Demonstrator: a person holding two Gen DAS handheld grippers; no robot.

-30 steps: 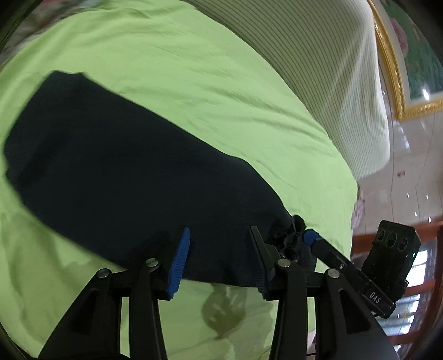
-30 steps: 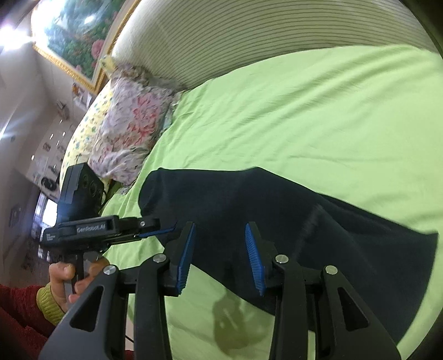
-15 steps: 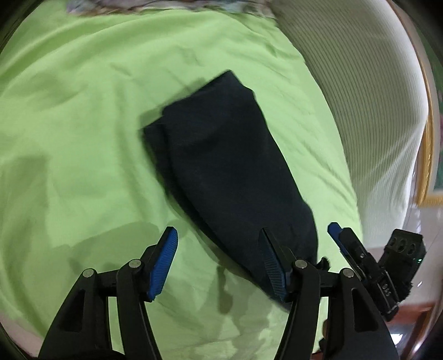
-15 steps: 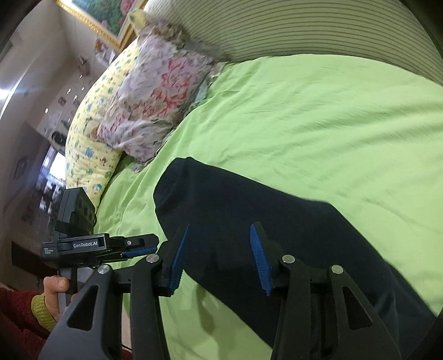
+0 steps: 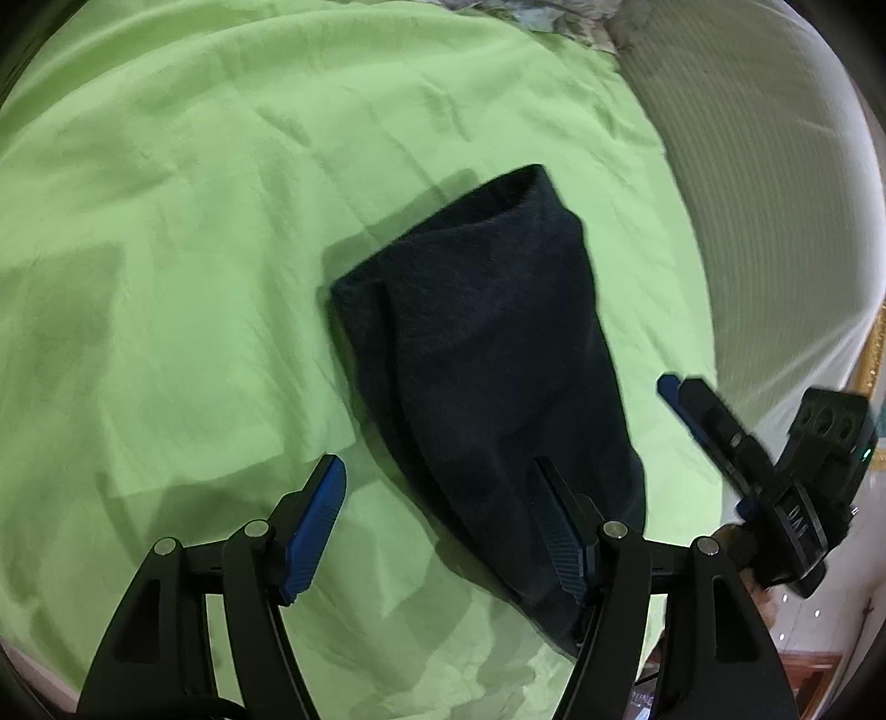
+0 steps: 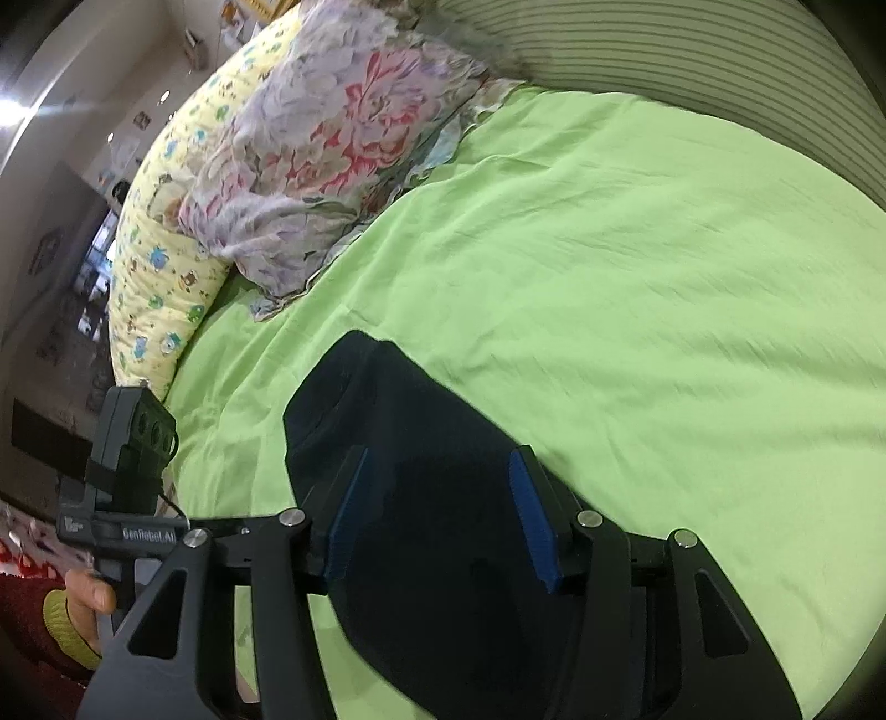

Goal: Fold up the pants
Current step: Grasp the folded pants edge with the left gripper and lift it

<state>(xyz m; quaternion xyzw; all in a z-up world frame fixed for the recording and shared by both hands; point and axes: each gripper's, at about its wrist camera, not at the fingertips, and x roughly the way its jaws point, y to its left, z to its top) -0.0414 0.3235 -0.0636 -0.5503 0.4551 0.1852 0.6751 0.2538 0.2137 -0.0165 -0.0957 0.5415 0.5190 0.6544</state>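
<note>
The pants (image 5: 487, 354) lay folded into a dark, narrow bundle on the green sheet (image 5: 194, 221), layers stacked with one edge showing along the side. The left gripper (image 5: 443, 520) hovered over the near end of the pants, jaws spread wide, gripping nothing; one blue pad sat above the fabric, the other above bare sheet. The right gripper (image 6: 440, 515) hung over the pants too, jaws wide apart and empty. Beyond the pants, a floral pillow (image 6: 332, 138) and a yellow pillow (image 6: 166, 232) rested at the sheet's edge, beside a striped headboard (image 6: 692, 50).
</note>
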